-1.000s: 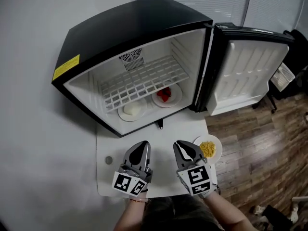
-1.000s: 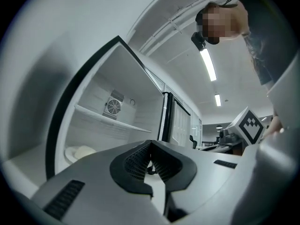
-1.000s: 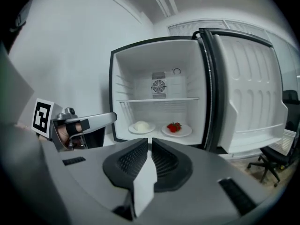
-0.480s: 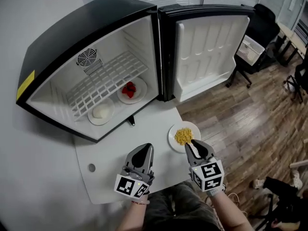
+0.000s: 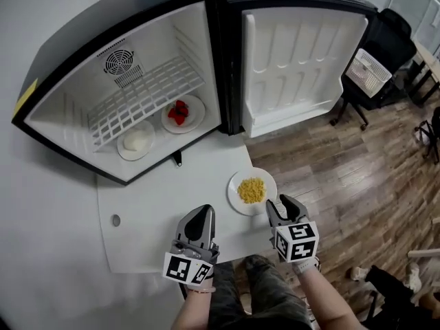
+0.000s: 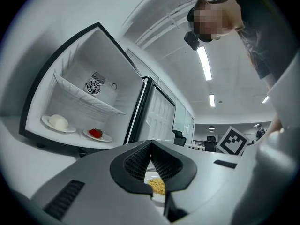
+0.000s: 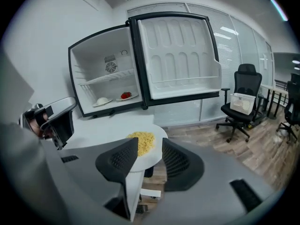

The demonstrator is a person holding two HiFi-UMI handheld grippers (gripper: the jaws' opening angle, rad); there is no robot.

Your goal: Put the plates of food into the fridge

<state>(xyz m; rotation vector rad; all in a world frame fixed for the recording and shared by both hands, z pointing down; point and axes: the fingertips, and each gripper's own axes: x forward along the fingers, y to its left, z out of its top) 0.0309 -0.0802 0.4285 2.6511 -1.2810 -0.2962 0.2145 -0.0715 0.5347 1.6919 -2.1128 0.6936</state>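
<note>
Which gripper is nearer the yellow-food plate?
Right. The right gripper, jaws just opened and empty, is right beside the plate; the left gripper sits farther off, to its left.

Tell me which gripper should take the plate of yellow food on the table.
Right. The right gripper sits beside the plate, at its near rim; its jaws have just been opening, with nothing between them yet. The left gripper is shut and farther from it.

Fridge (image 5: pixel 103 26) is recorded black outside and white within, white plate (image 5: pixel 236 181) is heaped with yellow food (image 5: pixel 251 190), table (image 5: pixel 158 205) is white, floor (image 5: pixel 344 177) is brown wood-grain, and black-and-white square markers (image 5: pixel 297 241) are carried on grey left gripper (image 5: pixel 204 210) and right gripper (image 5: pixel 284 201).
</note>
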